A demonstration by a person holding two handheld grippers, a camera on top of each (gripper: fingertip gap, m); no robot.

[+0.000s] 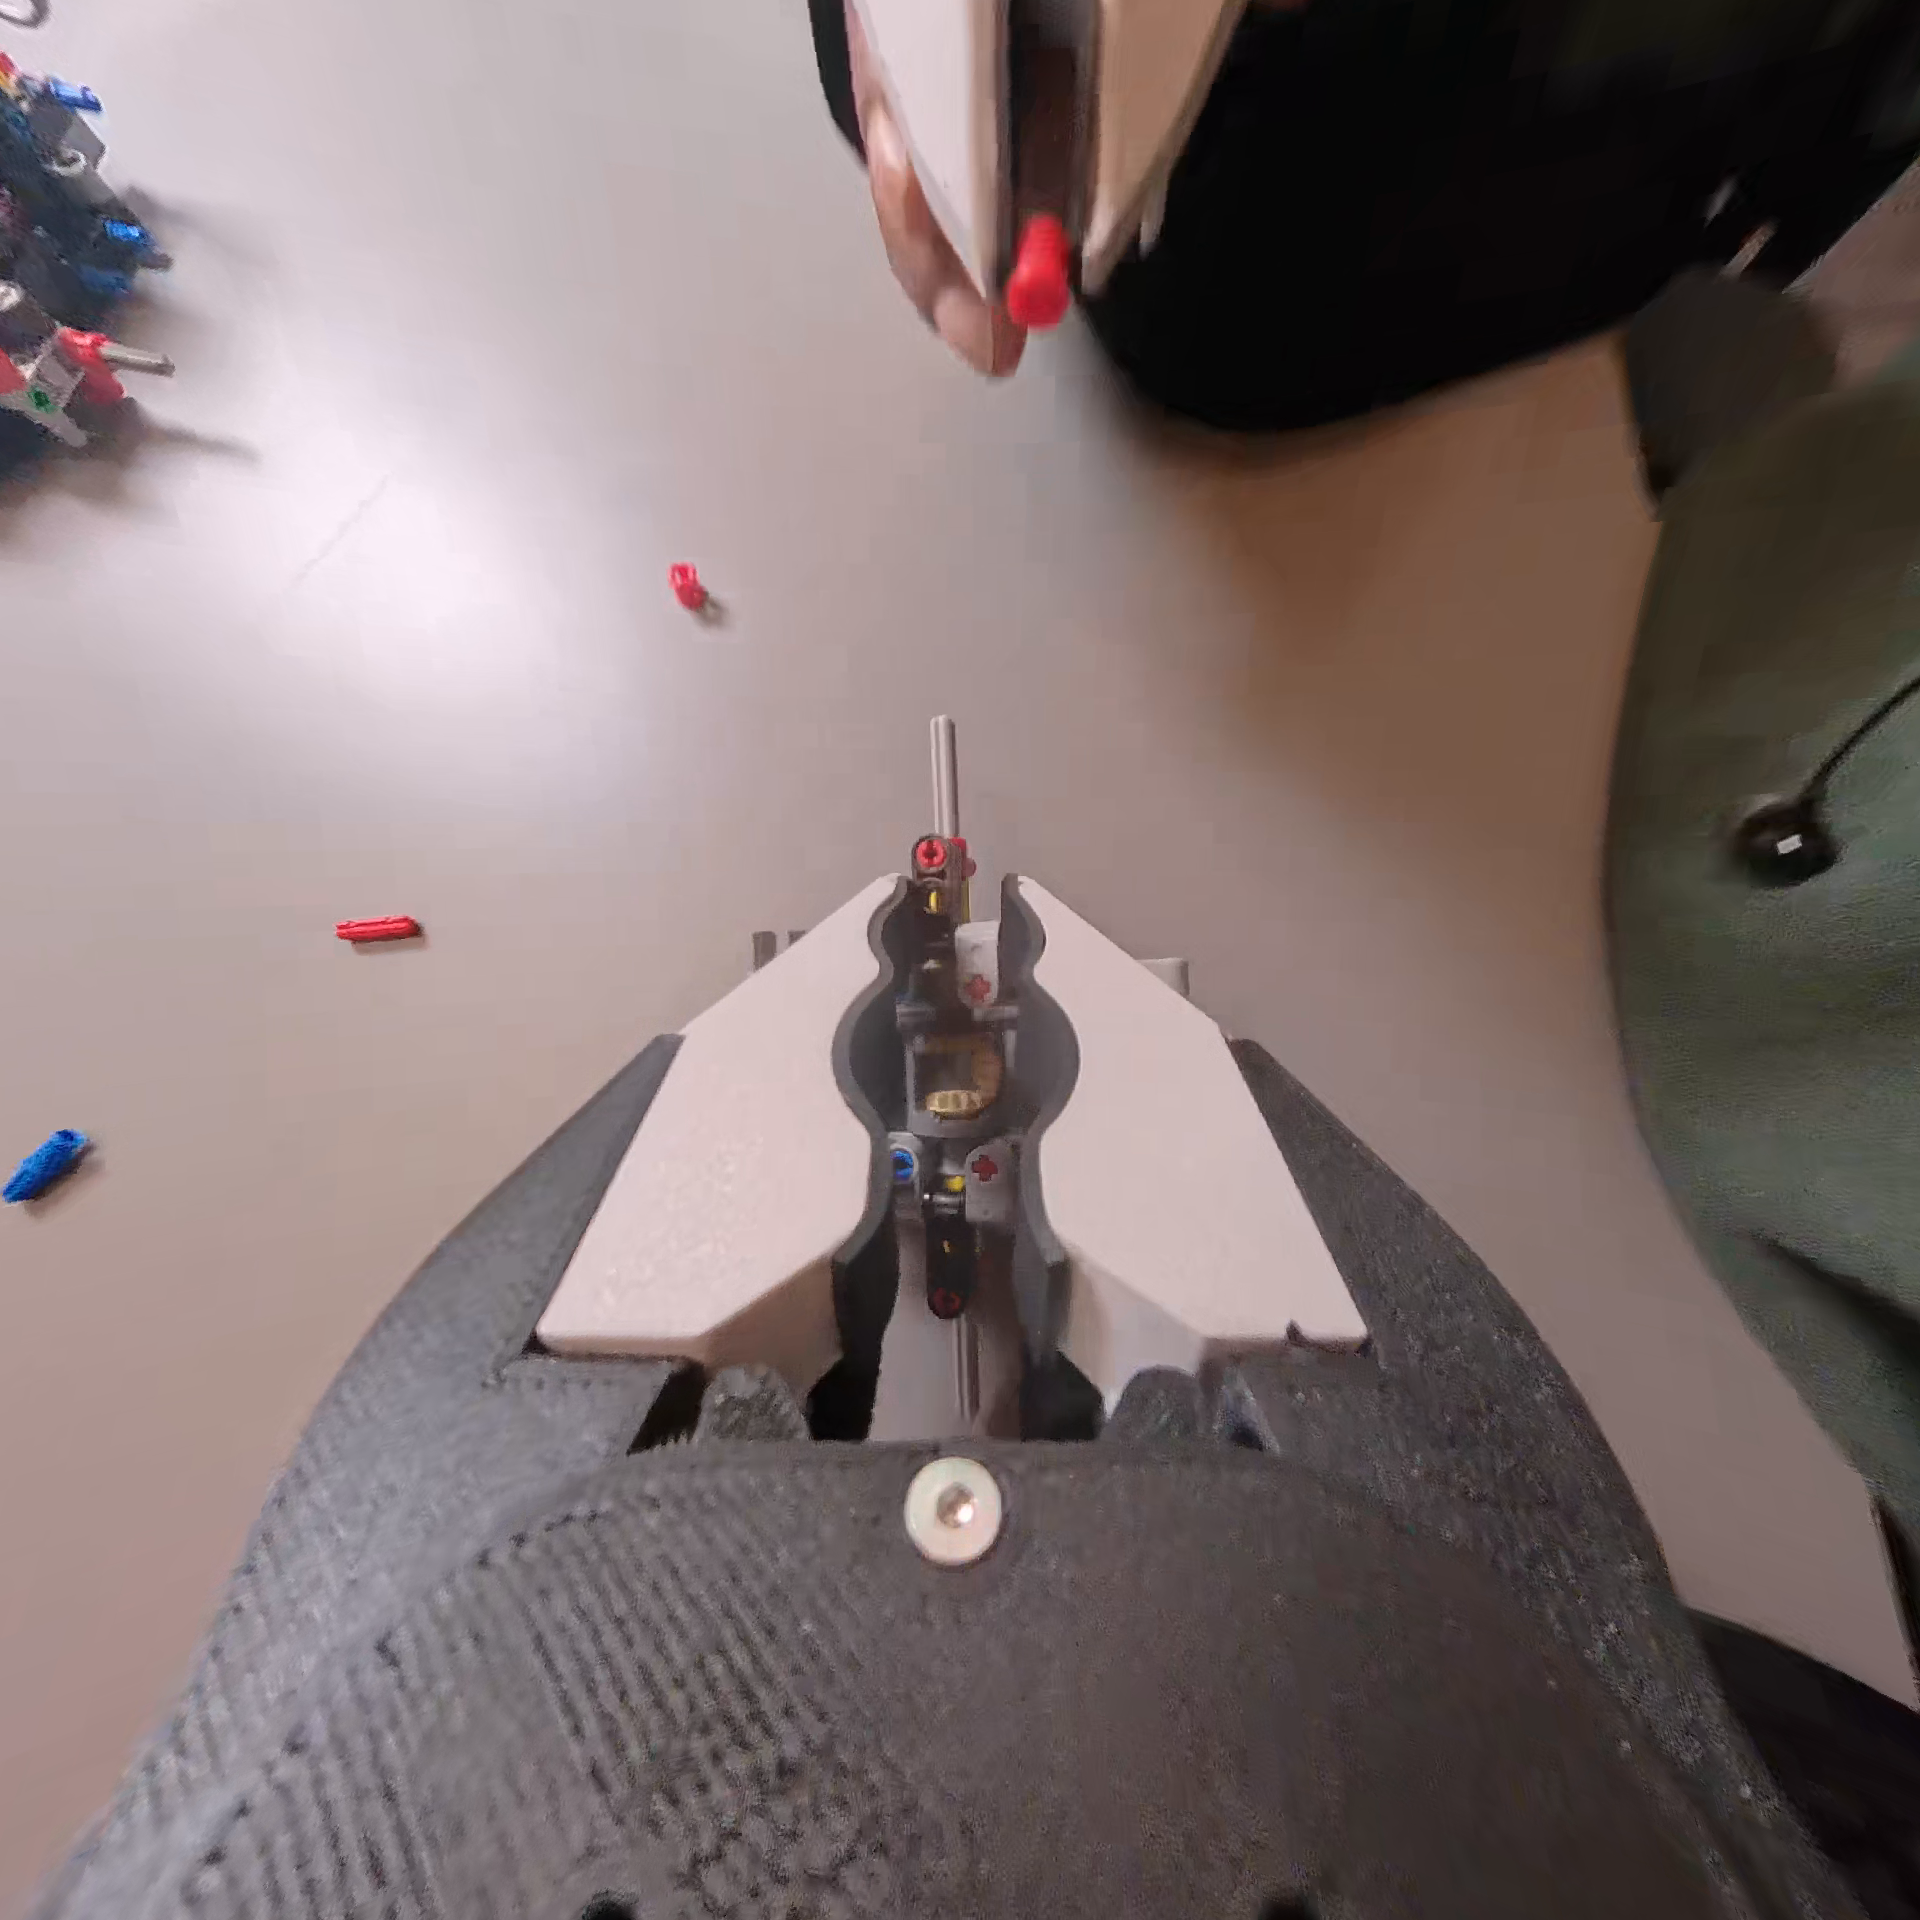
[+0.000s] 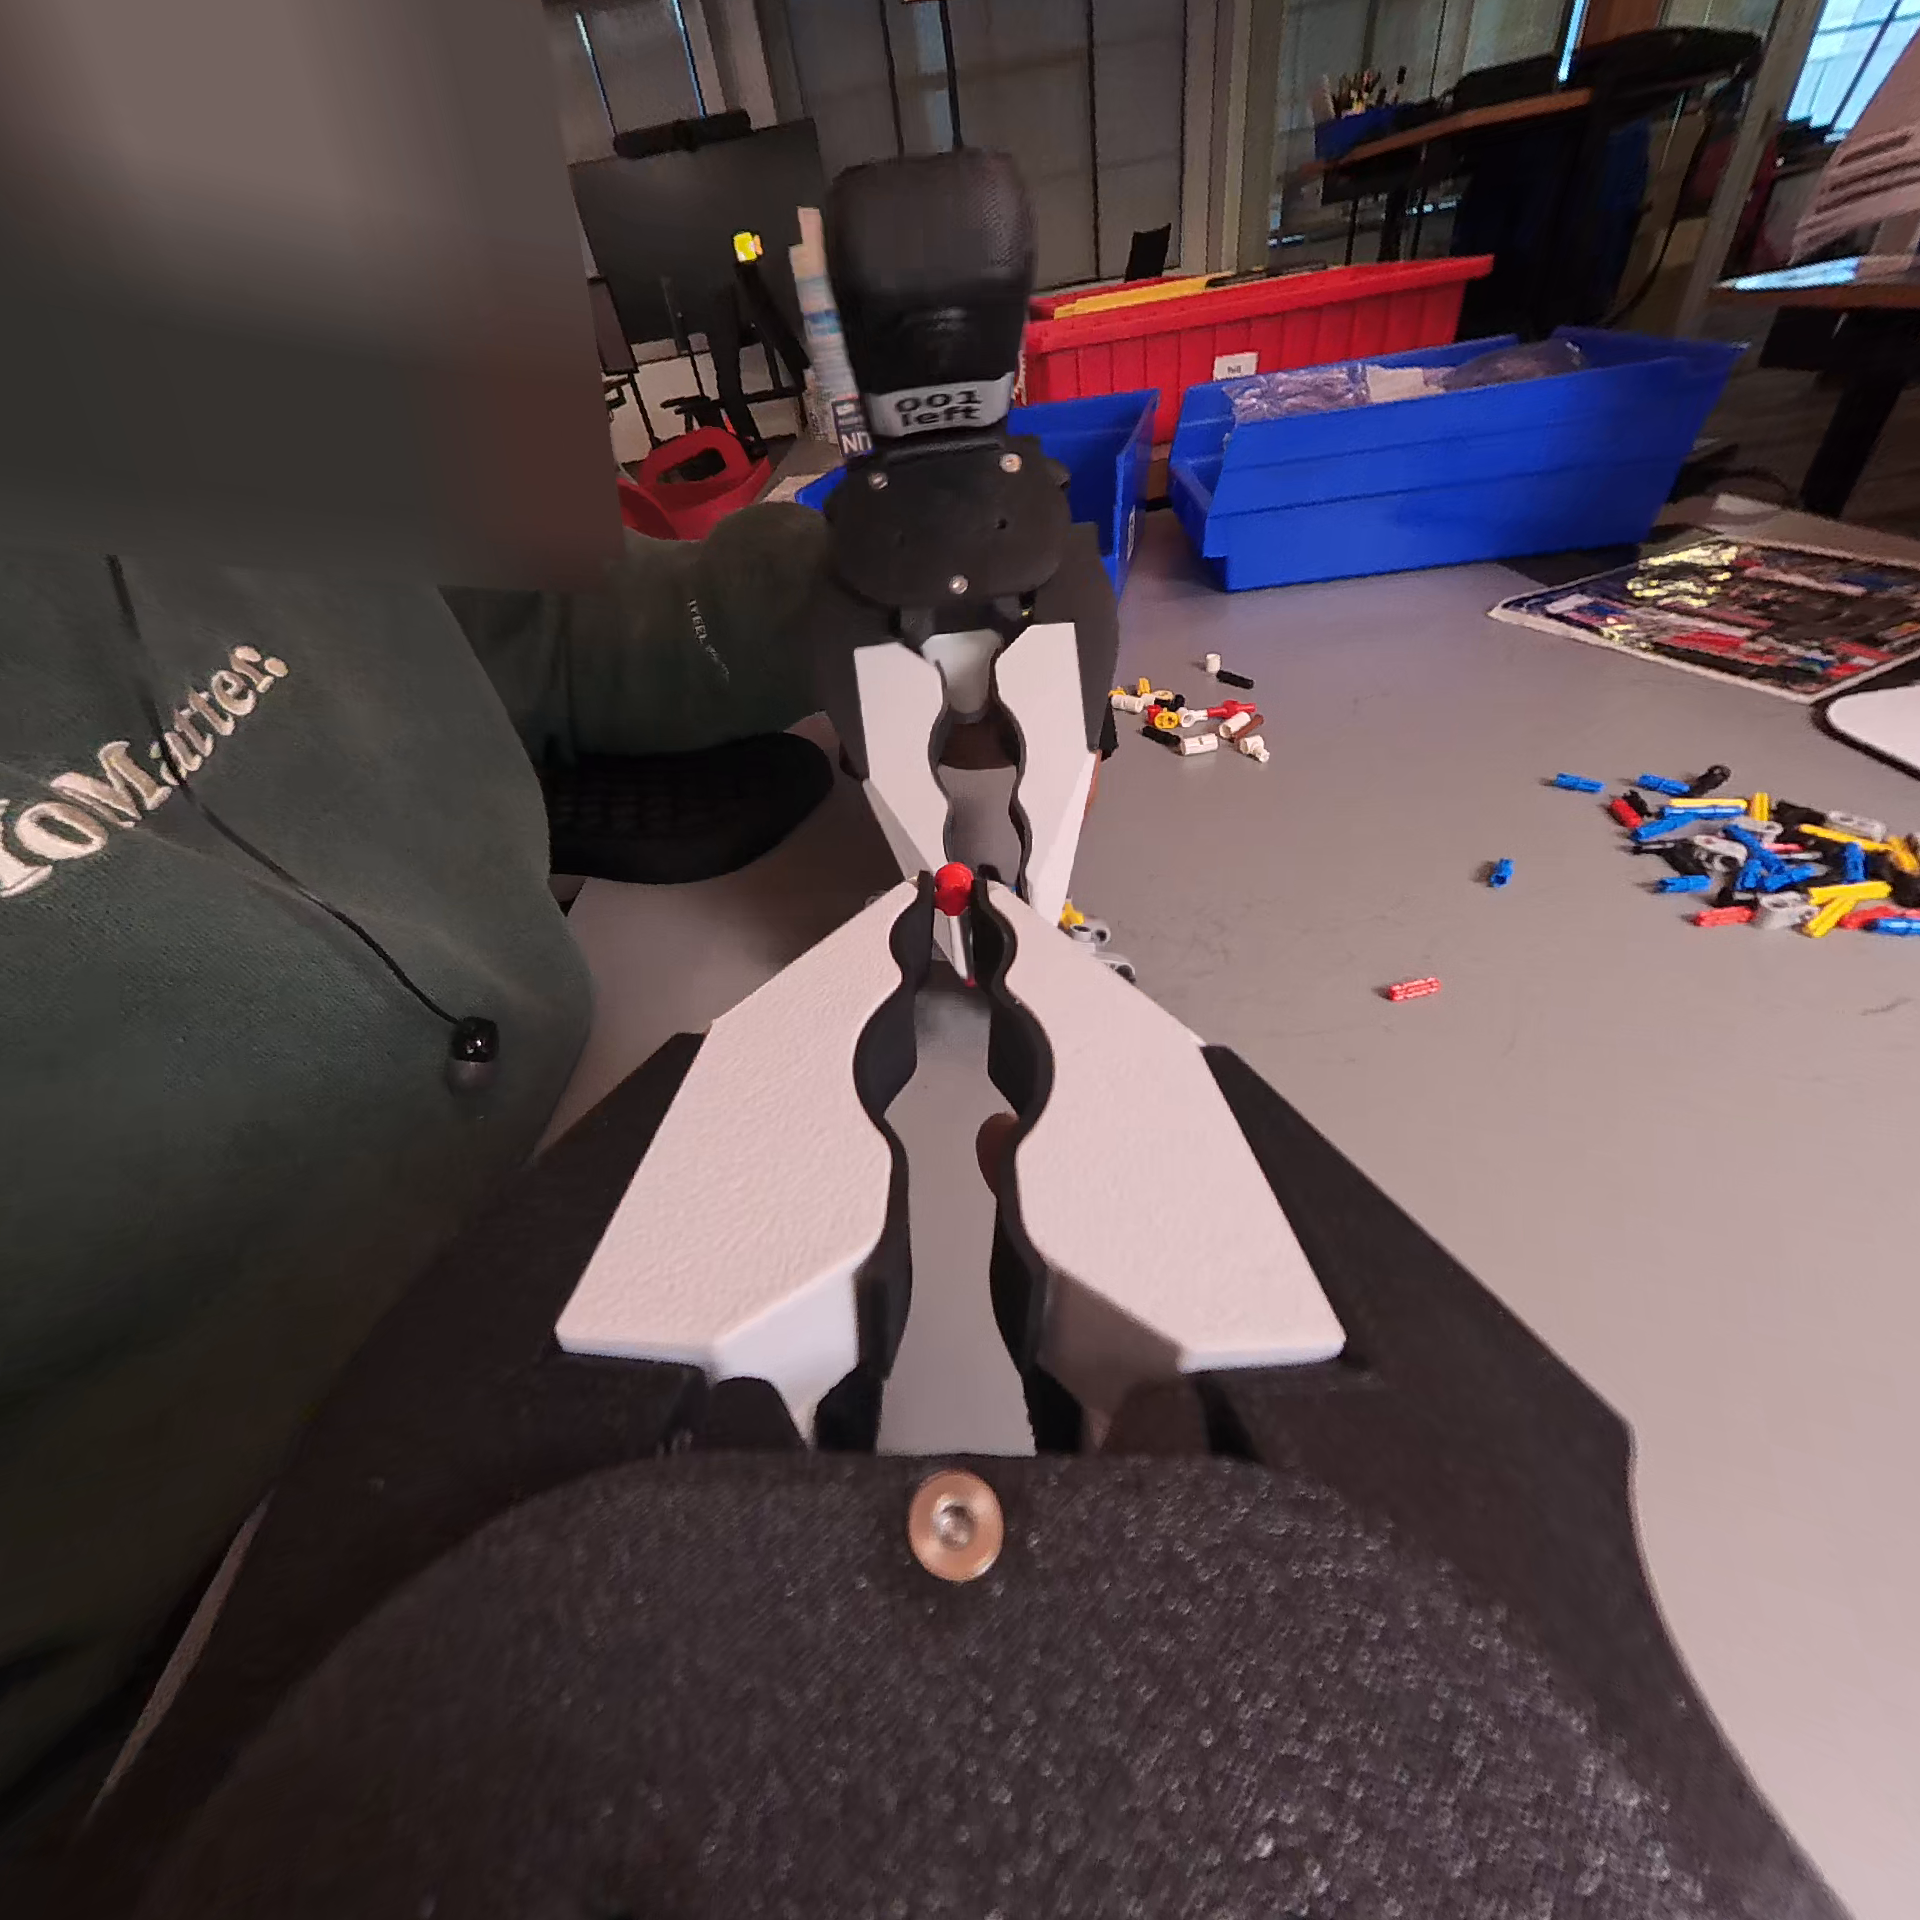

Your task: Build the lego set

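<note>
The left gripper (image 1: 951, 904) is clamped on a small lego assembly (image 1: 951, 1049) of grey, black, red, yellow and blue parts, with a grey axle (image 1: 942, 769) sticking out past the fingertips. Only the left wrist view shows this assembly plainly; in the right wrist view the left gripper (image 2: 987, 883) is seen from the front, pointing down toward the table (image 2: 1455, 1143), and the assembly is mostly hidden behind the fingers.

The right gripper (image 2: 948, 894) pinches a small red pin (image 2: 950, 886) at its very tips, jaws nearly together. In the left wrist view the same gripper (image 1: 1039, 275) appears at the far top edge, blurred, with the red pin (image 1: 1037, 272) between its fingers, held above the axle and apart from it.

The left wrist view alone shows loose red pieces (image 1: 377, 928) and a blue piece (image 1: 44, 1164) on the left, and a larger build (image 1: 62, 260) at the far left. The right wrist view alone shows a pile of loose parts (image 2: 1787, 862) on the right, a smaller cluster (image 2: 1195, 717) farther off, an instruction booklet (image 2: 1745, 613), blue bins (image 2: 1455, 468), a red bin (image 2: 1247, 322) and a person's green sweatshirt (image 2: 260, 883).
</note>
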